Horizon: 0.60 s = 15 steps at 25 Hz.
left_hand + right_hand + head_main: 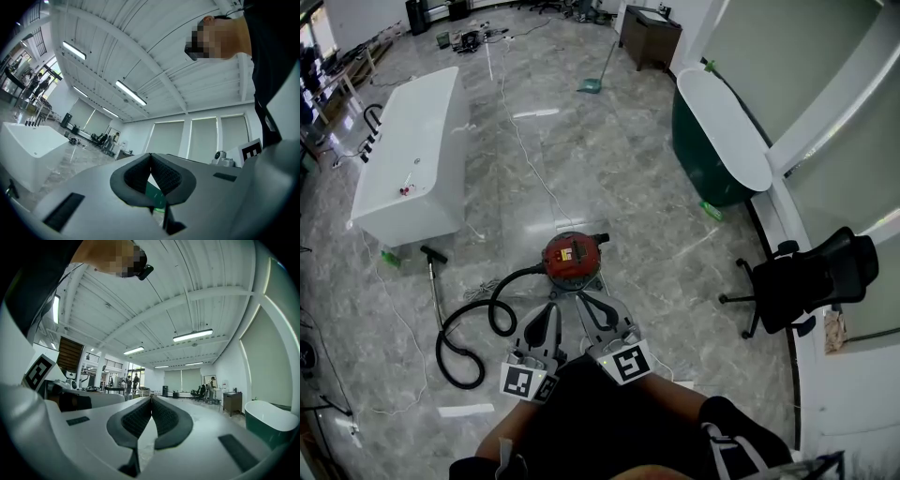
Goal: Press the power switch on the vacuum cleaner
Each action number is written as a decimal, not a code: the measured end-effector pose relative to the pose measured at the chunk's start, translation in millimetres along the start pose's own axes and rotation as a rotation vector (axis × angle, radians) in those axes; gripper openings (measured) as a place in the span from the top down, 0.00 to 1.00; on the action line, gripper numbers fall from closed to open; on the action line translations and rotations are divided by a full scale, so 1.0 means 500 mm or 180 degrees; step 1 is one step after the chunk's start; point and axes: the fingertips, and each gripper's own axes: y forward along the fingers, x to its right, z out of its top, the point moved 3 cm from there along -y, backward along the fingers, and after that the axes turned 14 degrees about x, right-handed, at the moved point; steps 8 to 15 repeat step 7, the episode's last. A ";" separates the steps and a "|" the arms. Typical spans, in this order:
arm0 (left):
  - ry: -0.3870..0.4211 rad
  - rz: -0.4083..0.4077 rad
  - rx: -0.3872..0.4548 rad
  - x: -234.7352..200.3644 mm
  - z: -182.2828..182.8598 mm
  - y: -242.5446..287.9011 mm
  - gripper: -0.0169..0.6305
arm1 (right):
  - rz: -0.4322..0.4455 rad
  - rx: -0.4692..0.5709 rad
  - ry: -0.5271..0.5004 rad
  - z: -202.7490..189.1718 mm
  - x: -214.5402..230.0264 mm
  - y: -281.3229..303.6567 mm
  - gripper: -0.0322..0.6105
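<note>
The red vacuum cleaner (572, 258) stands on the grey tiled floor just ahead of me. Its black hose (469, 330) loops away to the left and ends in a wand with a nozzle (434, 254). My left gripper (550, 312) and right gripper (590, 303) are held side by side just short of the vacuum, both pointing at it and apart from it. In the left gripper view the left gripper (150, 157) has its jaws meeting at the tips with nothing between them. The right gripper (151, 399) stands the same in its own view. Both gripper views look up at the ceiling, and the vacuum is hidden in them.
A white bathtub (408, 155) stands at the left and a green one (717, 131) at the right. A black office chair (806, 281) is near the right wall. A white cable (525, 150) runs across the floor toward the vacuum. A dark cabinet (649, 33) stands far back.
</note>
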 end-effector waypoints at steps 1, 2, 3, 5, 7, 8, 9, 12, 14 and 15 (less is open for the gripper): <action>-0.0012 0.0010 0.0005 0.000 0.003 0.001 0.95 | -0.0010 0.0011 0.0008 0.002 -0.001 0.000 0.92; -0.0026 0.0022 0.0007 -0.001 0.004 -0.001 0.95 | -0.0016 0.0007 0.0022 0.002 -0.004 -0.001 0.92; -0.0038 0.0036 0.0007 -0.003 0.005 -0.006 0.95 | -0.0013 -0.0010 0.0035 0.002 -0.009 -0.003 0.92; -0.0074 0.0078 0.0004 -0.005 0.010 -0.017 0.95 | 0.0010 -0.0066 0.0056 -0.001 -0.027 -0.010 0.92; -0.0139 0.0113 -0.0002 -0.003 0.021 -0.027 0.95 | 0.0033 -0.0140 0.0082 -0.006 -0.047 -0.020 0.92; -0.0139 0.0113 -0.0002 -0.003 0.021 -0.027 0.95 | 0.0033 -0.0140 0.0082 -0.006 -0.047 -0.020 0.92; -0.0139 0.0113 -0.0002 -0.003 0.021 -0.027 0.95 | 0.0033 -0.0140 0.0082 -0.006 -0.047 -0.020 0.92; -0.0139 0.0113 -0.0002 -0.003 0.021 -0.027 0.95 | 0.0033 -0.0140 0.0082 -0.006 -0.047 -0.020 0.92; -0.0139 0.0113 -0.0002 -0.003 0.021 -0.027 0.95 | 0.0033 -0.0140 0.0082 -0.006 -0.047 -0.020 0.92; -0.0139 0.0113 -0.0002 -0.003 0.021 -0.027 0.95 | 0.0033 -0.0140 0.0082 -0.006 -0.047 -0.020 0.92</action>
